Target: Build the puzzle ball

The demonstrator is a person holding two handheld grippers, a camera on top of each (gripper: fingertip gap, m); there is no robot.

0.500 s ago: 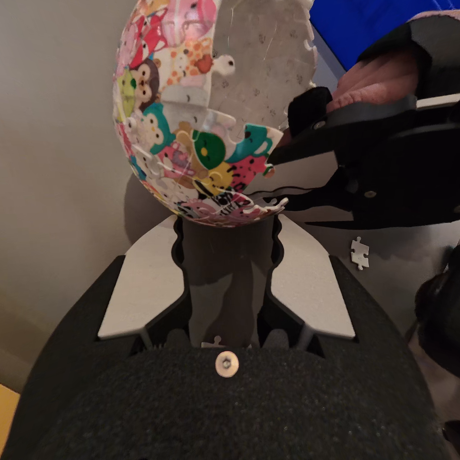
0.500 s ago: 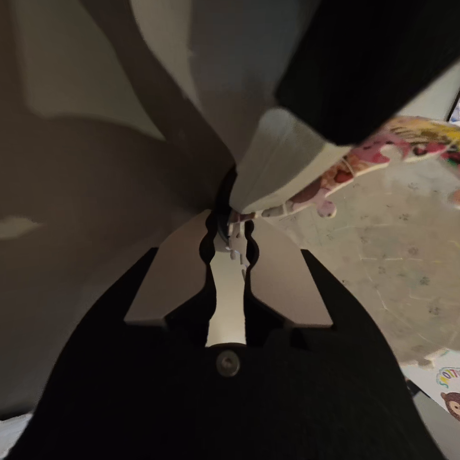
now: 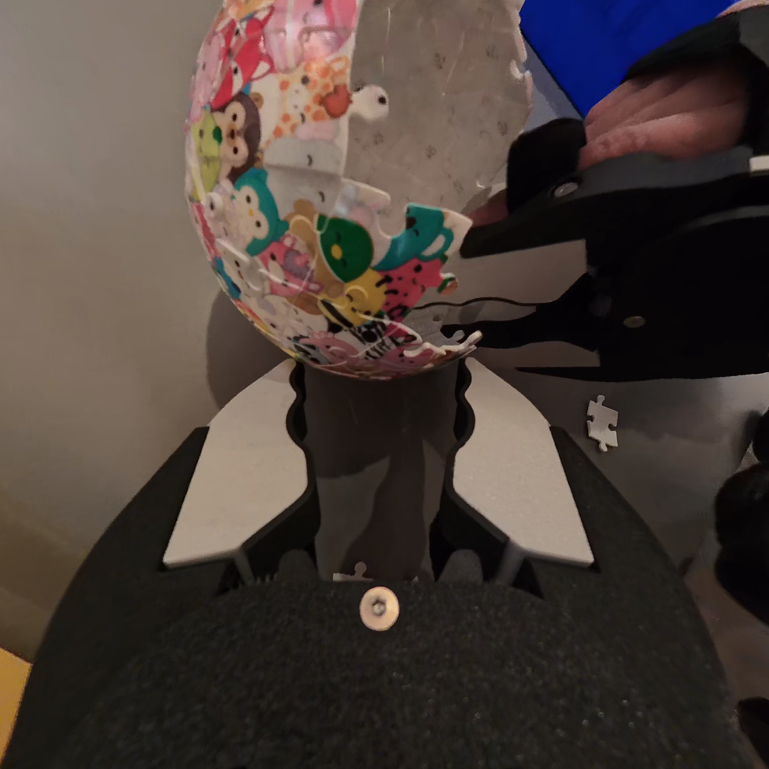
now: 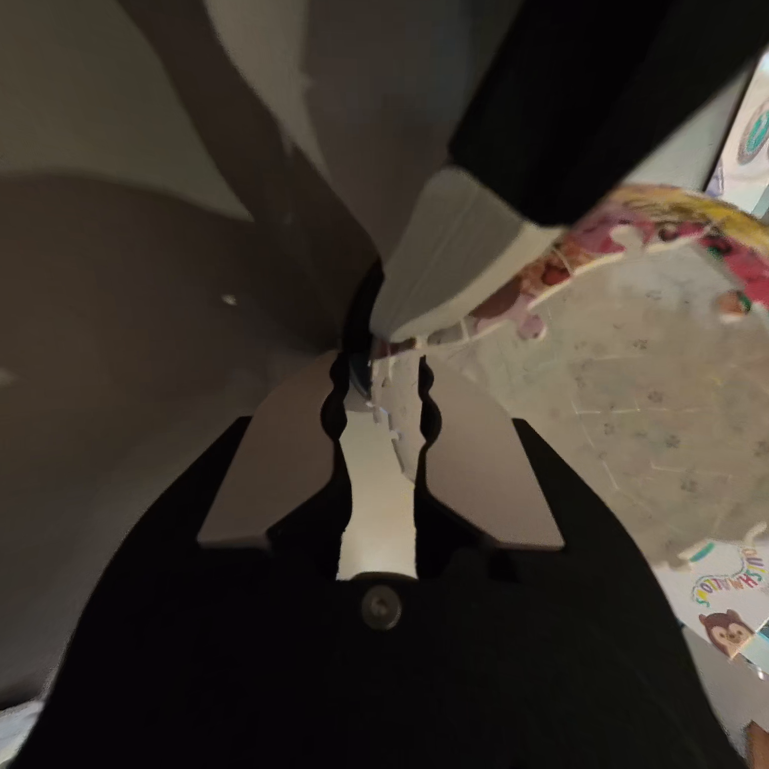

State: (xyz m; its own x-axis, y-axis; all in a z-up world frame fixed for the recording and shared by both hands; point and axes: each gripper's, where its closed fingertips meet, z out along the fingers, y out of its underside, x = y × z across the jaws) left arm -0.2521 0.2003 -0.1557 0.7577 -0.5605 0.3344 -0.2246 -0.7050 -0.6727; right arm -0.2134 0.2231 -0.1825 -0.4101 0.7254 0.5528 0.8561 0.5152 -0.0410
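Note:
The puzzle ball (image 3: 291, 208) is a part-built shell, with colourful cartoon animals outside and a grey inside that shows through a large gap on its right. My left gripper (image 3: 378, 370) is shut on the ball's lower end and holds it up. My right gripper (image 3: 470, 291) comes in from the right. Its jaws stand open, above and below the jagged lower rim of the gap. In the right wrist view the right gripper (image 4: 380, 366) straddles that rim. The ball's inside (image 4: 645, 374) lies to its right. A white finger (image 4: 449, 266) of the left gripper presses on the shell.
A loose white puzzle piece (image 3: 602, 422) lies face down on the grey table at the right. Another piece (image 3: 353, 574) peeks out low between the left fingers. A blue object (image 3: 603, 41) stands at the back right. A printed cartoon sheet (image 4: 728, 603) lies at the right. Across from one pair of fingers to the other is roughly 6 cm. Left tips and right tips are each some 15 cm from the loose white puzzle piece (image 3: 602, 422).
My right gripper's jaws have spread wider around the ball's rim. The ball and my left gripper have hardly moved.

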